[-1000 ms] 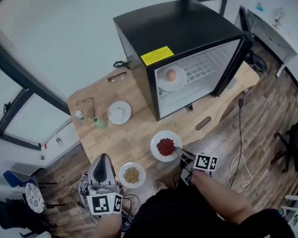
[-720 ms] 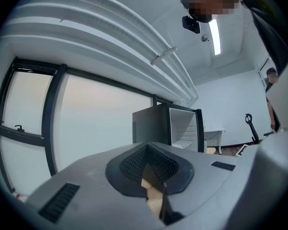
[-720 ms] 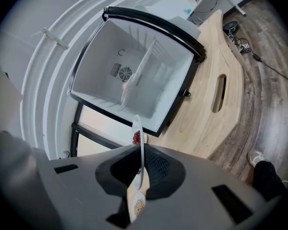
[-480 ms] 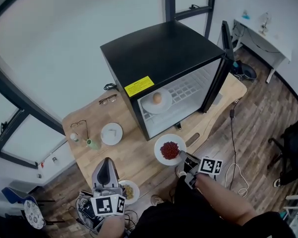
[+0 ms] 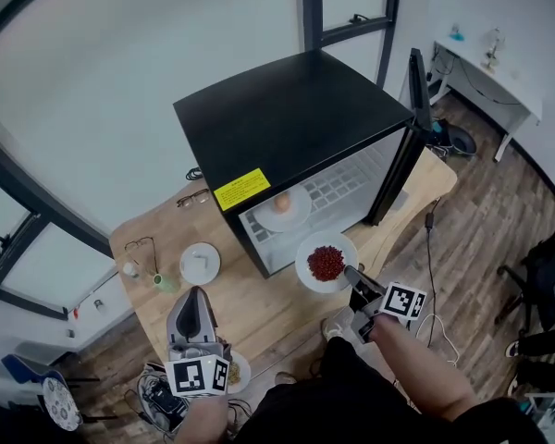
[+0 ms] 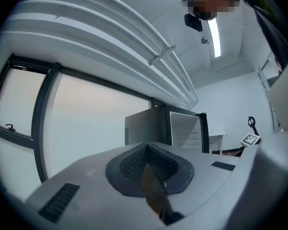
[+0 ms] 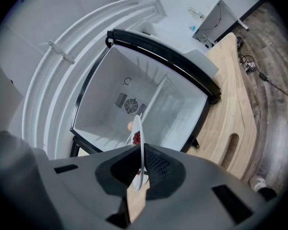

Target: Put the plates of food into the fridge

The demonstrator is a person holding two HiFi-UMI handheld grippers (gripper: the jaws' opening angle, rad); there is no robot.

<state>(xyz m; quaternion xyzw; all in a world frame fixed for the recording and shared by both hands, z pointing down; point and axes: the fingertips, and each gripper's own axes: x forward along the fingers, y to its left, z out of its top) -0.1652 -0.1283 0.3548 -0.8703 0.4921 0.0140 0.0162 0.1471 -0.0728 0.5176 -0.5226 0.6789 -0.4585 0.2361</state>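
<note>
A white plate of red food [image 5: 326, 263] hangs above the wooden table [image 5: 259, 311], just before the open black fridge [image 5: 287, 123]. My right gripper [image 5: 354, 283] is shut on its near rim. In the right gripper view the plate [image 7: 140, 145] stands edge-on between the jaws, facing the white fridge interior [image 7: 134, 80]. A plate with an egg [image 5: 283, 205] sits on the fridge shelf. My left gripper [image 5: 192, 320] is shut and empty at the table's near edge, and it half covers a plate of brown food [image 5: 237, 372]. The left gripper view shows only the gripper [image 6: 151, 170] and the fridge [image 6: 153, 126] far off.
The fridge door [image 5: 413, 100] stands open at the right. On the table's left are a small white plate [image 5: 200, 263], a green bottle [image 5: 165, 283] and two pairs of glasses [image 5: 143, 244]. Cables [image 5: 162, 400] lie on the floor by my left gripper.
My right gripper has lifted the plate of red food off the table and carried it toward the fridge opening. My left gripper has slid over the brown-food plate, which now shows less.
</note>
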